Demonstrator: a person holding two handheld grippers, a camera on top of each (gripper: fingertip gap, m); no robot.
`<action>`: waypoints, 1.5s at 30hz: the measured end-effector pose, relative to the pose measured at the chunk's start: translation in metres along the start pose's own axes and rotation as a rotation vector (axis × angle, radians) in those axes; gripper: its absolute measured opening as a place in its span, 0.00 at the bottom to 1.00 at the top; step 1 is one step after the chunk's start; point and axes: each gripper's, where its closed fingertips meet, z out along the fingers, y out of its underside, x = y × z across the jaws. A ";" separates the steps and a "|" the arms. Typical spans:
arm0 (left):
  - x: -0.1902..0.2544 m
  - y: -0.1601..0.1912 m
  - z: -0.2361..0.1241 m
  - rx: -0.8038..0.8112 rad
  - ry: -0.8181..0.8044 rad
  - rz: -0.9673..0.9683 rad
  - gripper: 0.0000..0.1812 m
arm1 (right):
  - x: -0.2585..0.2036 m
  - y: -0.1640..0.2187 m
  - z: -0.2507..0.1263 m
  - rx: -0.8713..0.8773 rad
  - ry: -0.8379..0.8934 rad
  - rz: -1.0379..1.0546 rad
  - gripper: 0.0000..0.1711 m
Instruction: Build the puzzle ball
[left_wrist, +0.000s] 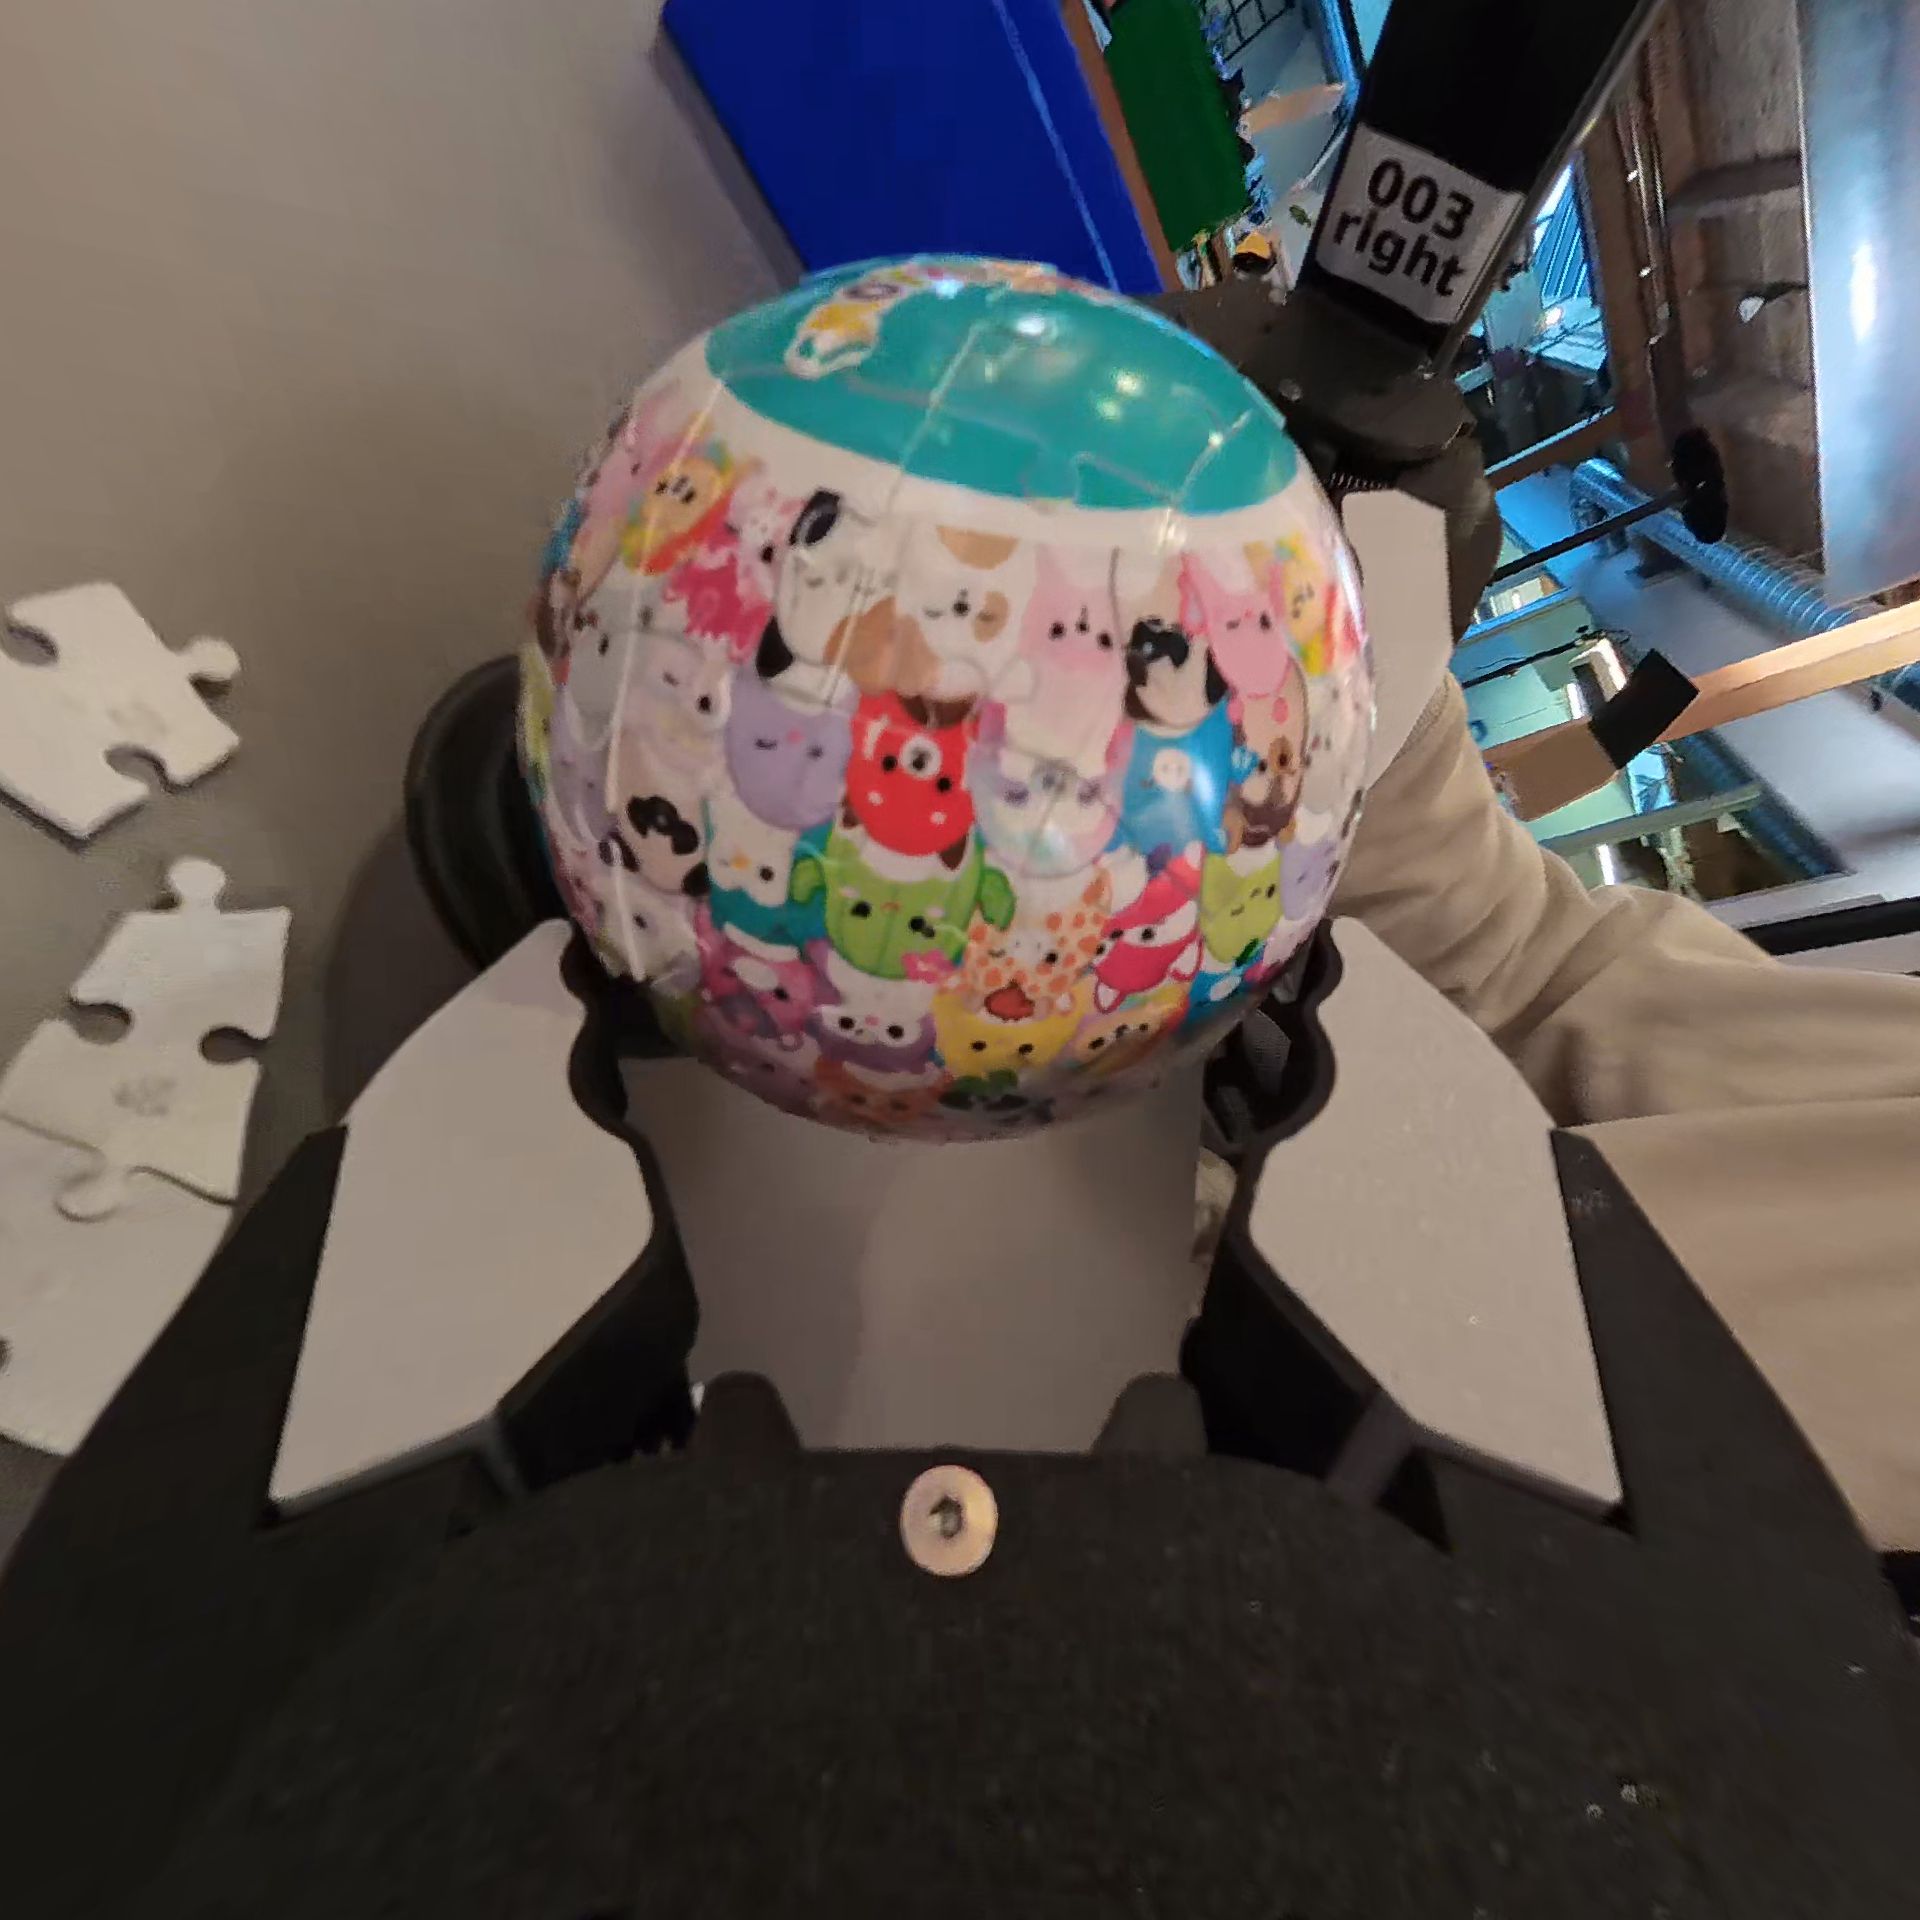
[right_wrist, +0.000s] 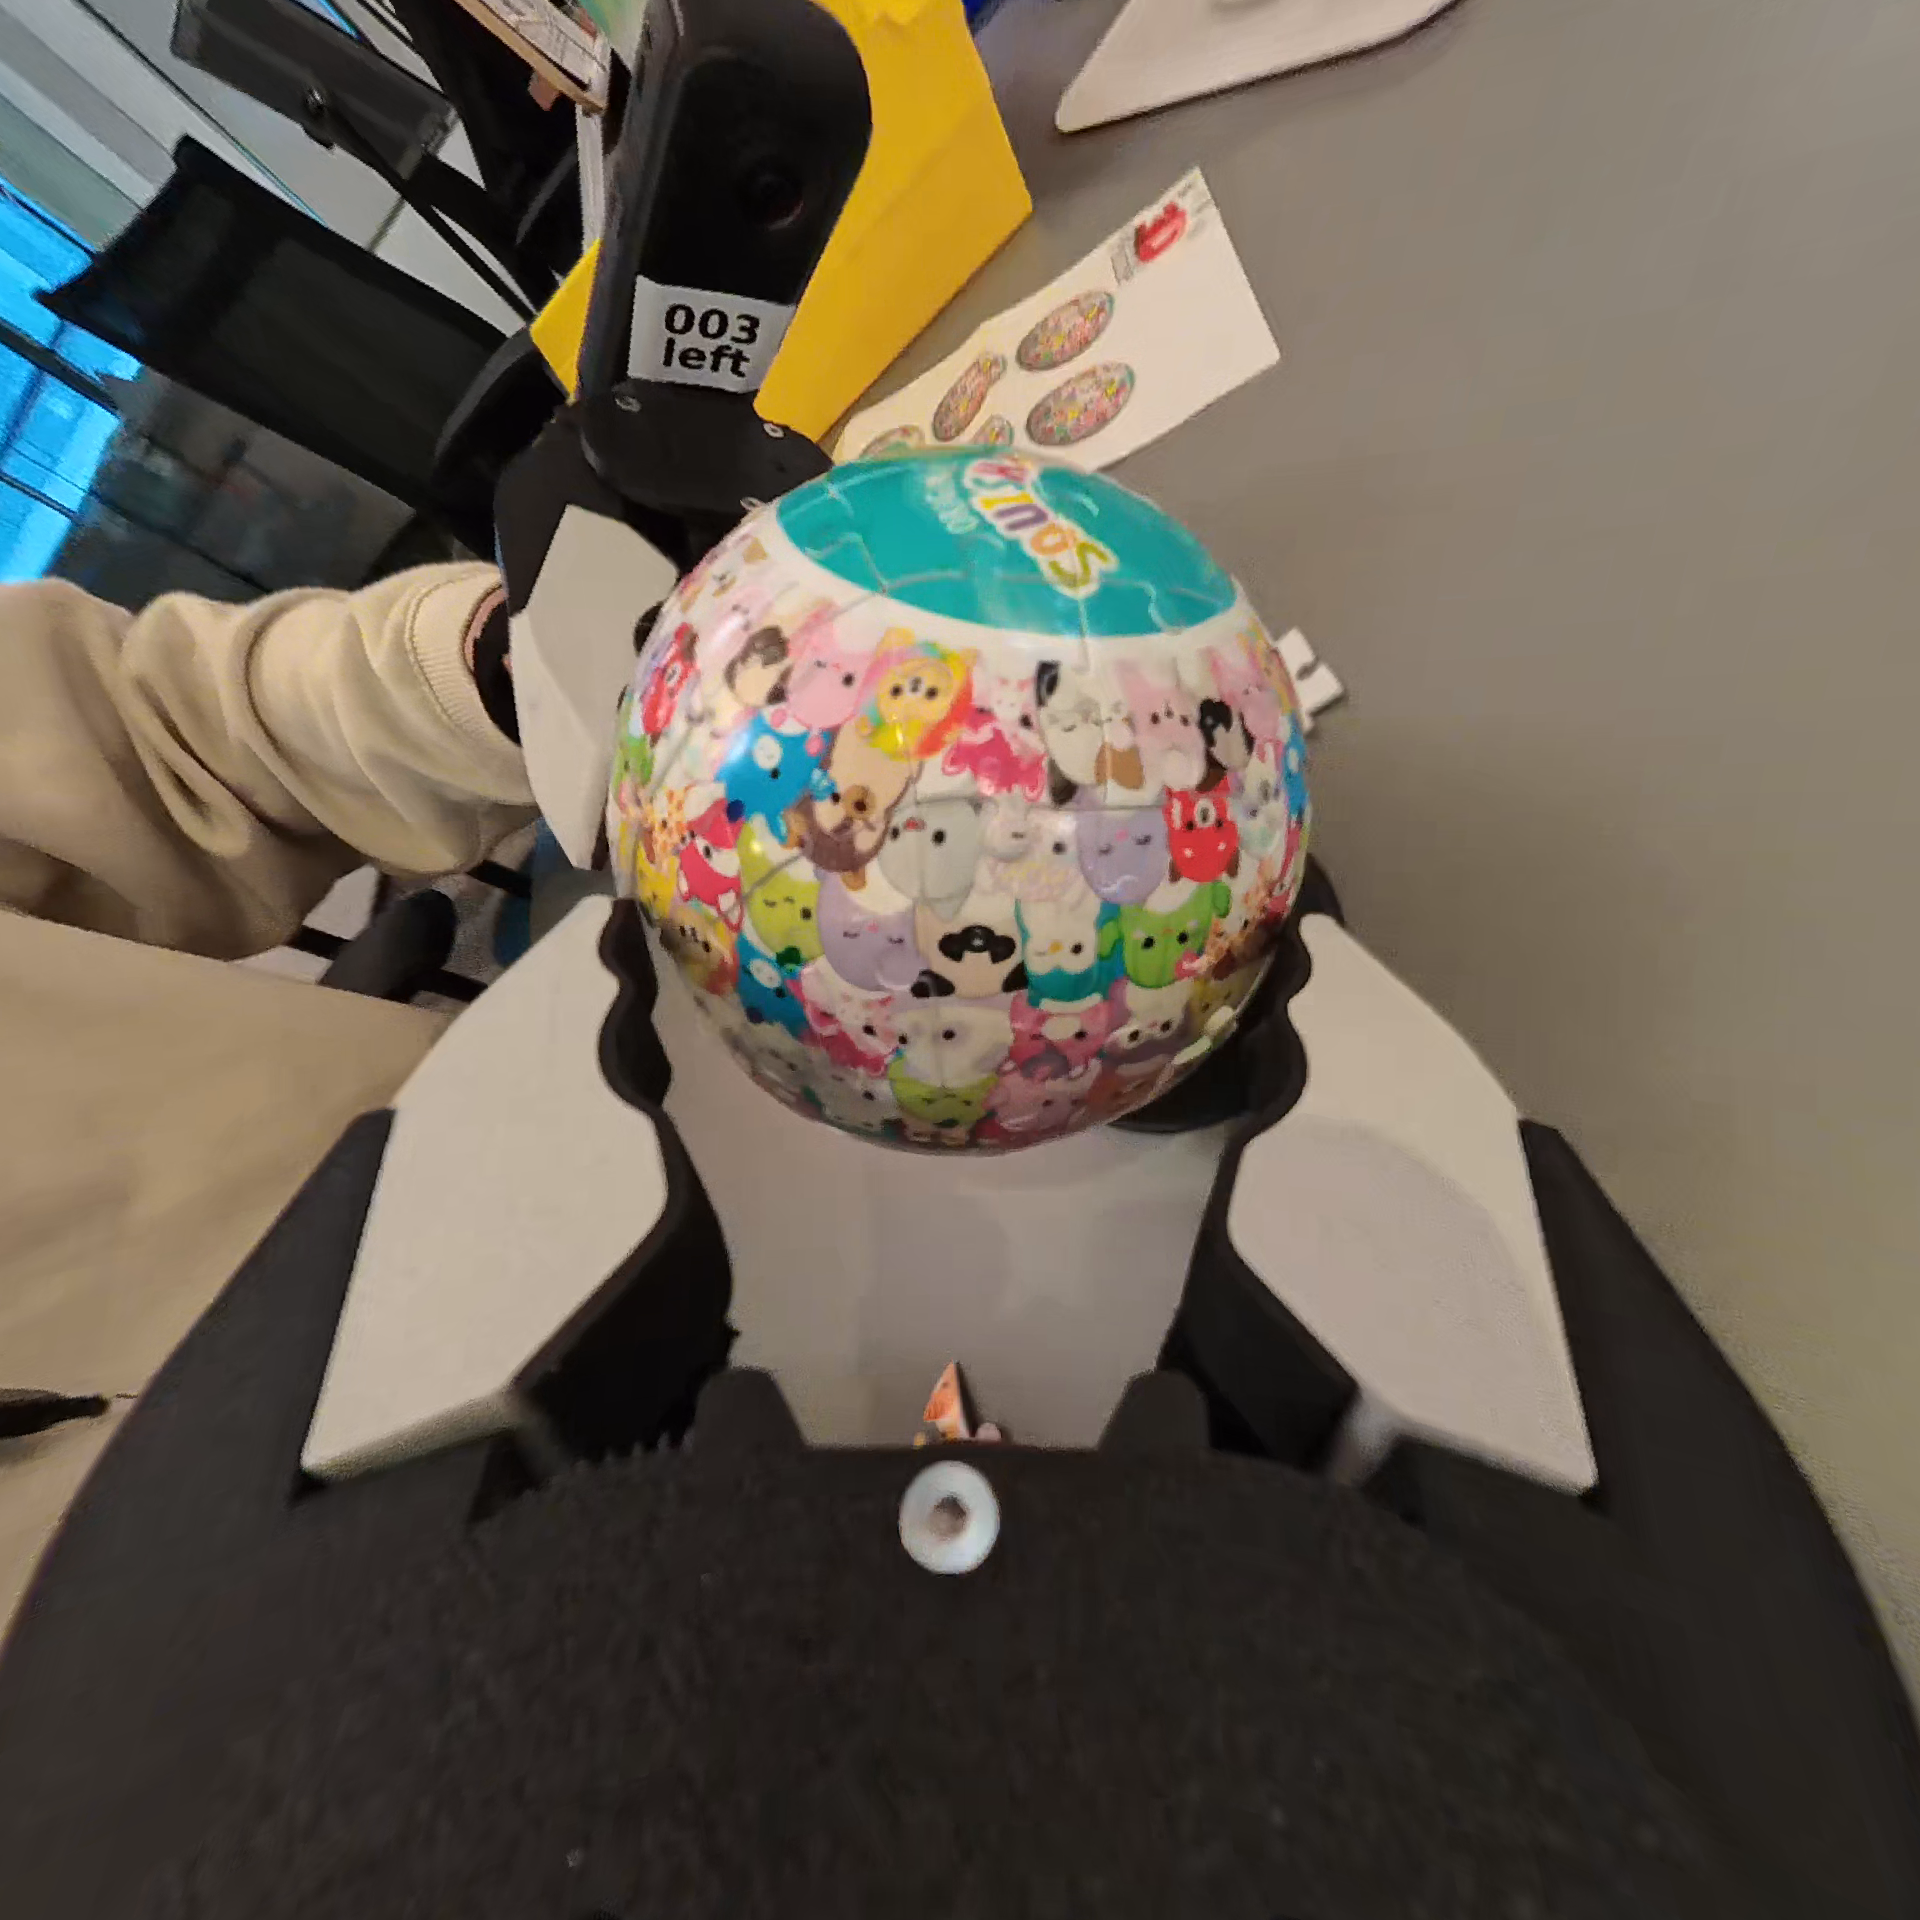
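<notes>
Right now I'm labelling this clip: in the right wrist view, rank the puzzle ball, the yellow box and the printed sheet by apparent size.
1. puzzle ball, though it is nearest the camera
2. yellow box, partly hidden by the left gripper
3. printed sheet, partly hidden by the ball; close to the box, so unsure

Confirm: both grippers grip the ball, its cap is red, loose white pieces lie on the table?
Not quite. The cap is teal, not red, as the right wrist view shows. The rest holds: the left gripper and right gripper both grip the ball, and white pieces lie on the table.
</notes>
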 end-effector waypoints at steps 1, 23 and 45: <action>-0.001 0.003 0.001 -0.025 0.003 -0.024 0.68 | 0.002 0.004 0.001 -0.010 -0.010 0.030 0.65; -0.038 -0.003 -0.090 -0.054 -0.243 0.275 0.43 | 0.020 0.036 -0.032 0.025 0.149 -0.042 0.68; -0.090 -0.009 -0.060 -0.377 -0.519 0.765 0.00 | -0.040 0.074 -0.053 0.311 0.333 -0.084 0.47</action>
